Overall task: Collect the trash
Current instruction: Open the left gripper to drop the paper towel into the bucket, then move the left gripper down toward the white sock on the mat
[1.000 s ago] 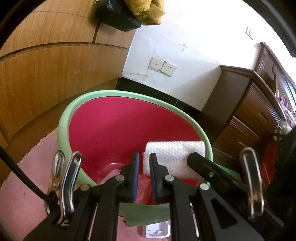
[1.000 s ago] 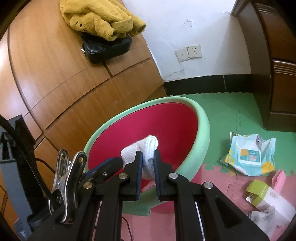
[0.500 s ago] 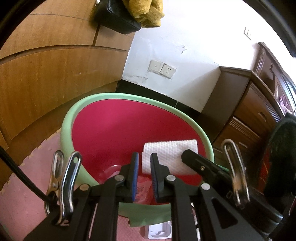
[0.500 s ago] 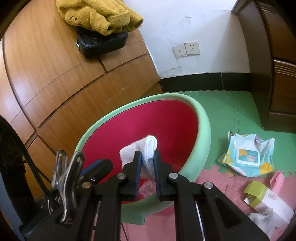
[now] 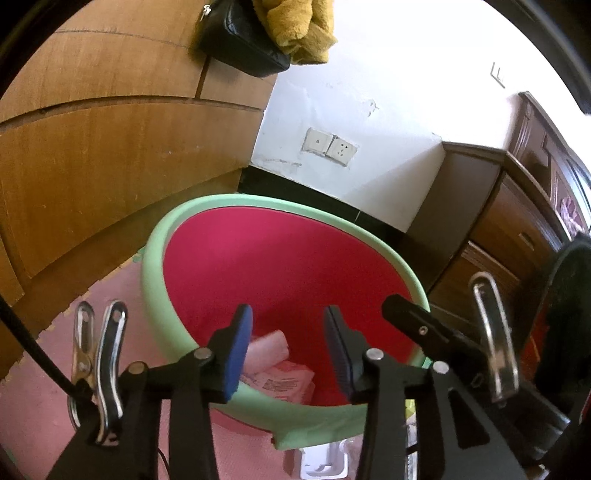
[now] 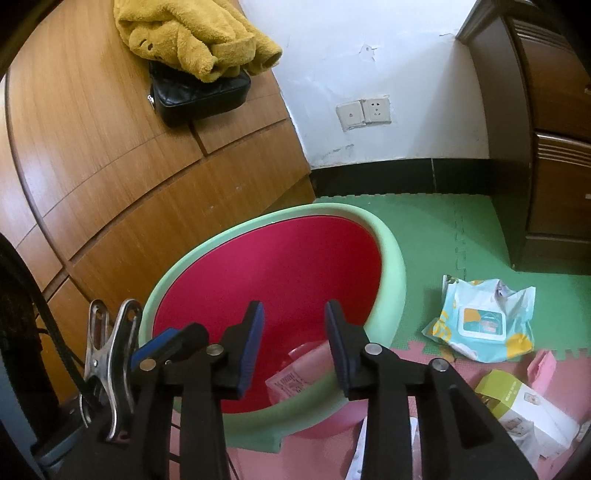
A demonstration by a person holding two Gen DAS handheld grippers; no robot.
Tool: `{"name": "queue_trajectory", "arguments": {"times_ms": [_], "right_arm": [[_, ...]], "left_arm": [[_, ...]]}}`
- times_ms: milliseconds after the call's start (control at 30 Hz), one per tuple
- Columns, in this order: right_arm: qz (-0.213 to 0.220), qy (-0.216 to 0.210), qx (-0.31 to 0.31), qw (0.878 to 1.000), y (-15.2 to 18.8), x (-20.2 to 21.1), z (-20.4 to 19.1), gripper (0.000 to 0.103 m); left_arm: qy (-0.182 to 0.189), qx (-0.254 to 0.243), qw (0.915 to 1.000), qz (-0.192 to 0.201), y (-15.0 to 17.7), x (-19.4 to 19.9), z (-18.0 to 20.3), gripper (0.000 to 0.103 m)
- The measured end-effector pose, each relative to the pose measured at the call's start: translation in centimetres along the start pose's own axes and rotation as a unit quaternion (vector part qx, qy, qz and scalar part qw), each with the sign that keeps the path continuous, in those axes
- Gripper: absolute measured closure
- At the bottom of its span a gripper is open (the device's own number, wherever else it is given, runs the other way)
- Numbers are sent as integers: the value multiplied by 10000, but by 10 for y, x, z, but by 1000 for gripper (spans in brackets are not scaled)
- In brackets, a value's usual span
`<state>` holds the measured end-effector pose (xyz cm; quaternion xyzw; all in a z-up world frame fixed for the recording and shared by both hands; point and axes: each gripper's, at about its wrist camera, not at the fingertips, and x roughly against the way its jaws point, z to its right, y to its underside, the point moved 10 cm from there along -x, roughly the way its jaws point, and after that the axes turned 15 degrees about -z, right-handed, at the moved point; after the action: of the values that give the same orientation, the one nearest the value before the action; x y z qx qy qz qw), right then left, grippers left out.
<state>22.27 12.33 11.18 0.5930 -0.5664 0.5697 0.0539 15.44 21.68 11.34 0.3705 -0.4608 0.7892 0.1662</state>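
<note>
We hold both grippers over the bin [image 5: 266, 206], a round tub with a pale green rim and a red inside, standing on pink and green foam floor mats [image 6: 458, 229] beside a curved wooden cabinet [image 6: 110, 155].

Left gripper [image 5: 288, 343]: jaws apart and opening, with nothing between the pads. Through the gap we see the bottom of the bin.

Right gripper [image 6: 294, 339]: jaws likewise apart and opening, nothing clamped. In the left wrist view its black finger reaches in over the bin's right rim; in the right wrist view the left gripper's blue-padded finger shows at the left, over the near rim.

Trash inside the bin: a pink roll-shaped piece [image 5: 269, 343] and a flat pink printed wrapper [image 5: 284, 380] lie at the bottom, touching each other. In the right wrist view the same wrapper [image 6: 291, 380] lies low against the near wall.

Trash on the floor, right of the bin: a light blue wet-wipe packet [image 6: 484, 321] on the green mat near the seam with the pink mat, apart from the bin; a white and green carton [image 6: 528, 410] on the pink mat nearer to us; a small pink scrap [image 6: 545, 369] between packet and carton.

On the cabinet top: a black bag [image 6: 199, 96] with a yellow towel [image 6: 195, 33] heaped on it. A double wall socket [image 6: 364, 112] sits on the white wall; dark wooden drawers [image 6: 554, 147] stand at the right.
</note>
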Motion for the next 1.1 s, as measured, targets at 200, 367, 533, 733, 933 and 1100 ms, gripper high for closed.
{"name": "queue_trajectory", "arguments": {"times_ms": [200, 367, 533, 733, 933, 1100], "right_arm": [[57, -155, -124, 9998, 4, 9, 1, 66], [211, -146, -204, 9995, 5, 25, 7, 65], [386, -67, -360, 9986, 12, 51, 20, 65], [453, 105, -436, 9980, 27, 80, 36, 65], [395, 265, -457, 9978, 53, 103, 51, 65], [305, 360, -563, 9973, 78, 116, 67, 65]], "left_arm": [[102, -111, 9998, -146, 6, 1, 5, 60], [198, -348, 9988, -269, 14, 4, 18, 60], [377, -699, 9960, -406, 28, 8, 41, 60], [414, -990, 9931, -477, 42, 16, 62, 60], [476, -1139, 9910, -522, 54, 26, 75, 60], [479, -1321, 9878, -668, 70, 26, 87, 60]]}}
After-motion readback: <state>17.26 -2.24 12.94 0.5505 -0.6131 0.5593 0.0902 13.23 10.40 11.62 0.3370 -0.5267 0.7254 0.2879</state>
